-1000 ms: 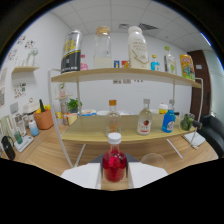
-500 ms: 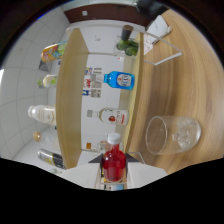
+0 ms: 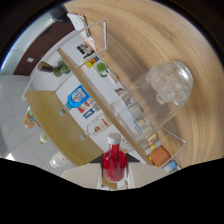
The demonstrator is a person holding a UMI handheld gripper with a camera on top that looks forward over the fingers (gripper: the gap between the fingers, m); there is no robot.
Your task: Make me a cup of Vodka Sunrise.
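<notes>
Tool (image 3: 114, 175) pinching a small red bottle (image 3: 114, 162), tipped over near a clear glass of ice (image 3: 167, 87) on the wooden tabletop (image 3: 150, 35).

Red bottle (image 3: 114, 164) with white cap, clear ice-filled glass (image 3: 167, 87), light wood-grain table (image 3: 150, 35).

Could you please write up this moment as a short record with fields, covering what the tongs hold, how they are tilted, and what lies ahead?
held item: small clear bottle of red liquid with a white cap, clamped between the tongs
tilt: view rolled far over, bottle tipped toward the glass
target: clear drinking glass filled with ice cubes, beyond the bottle, on the light wooden table
pouring: no stream visible
background: two-tier wooden shelf stocked with bottles
</notes>
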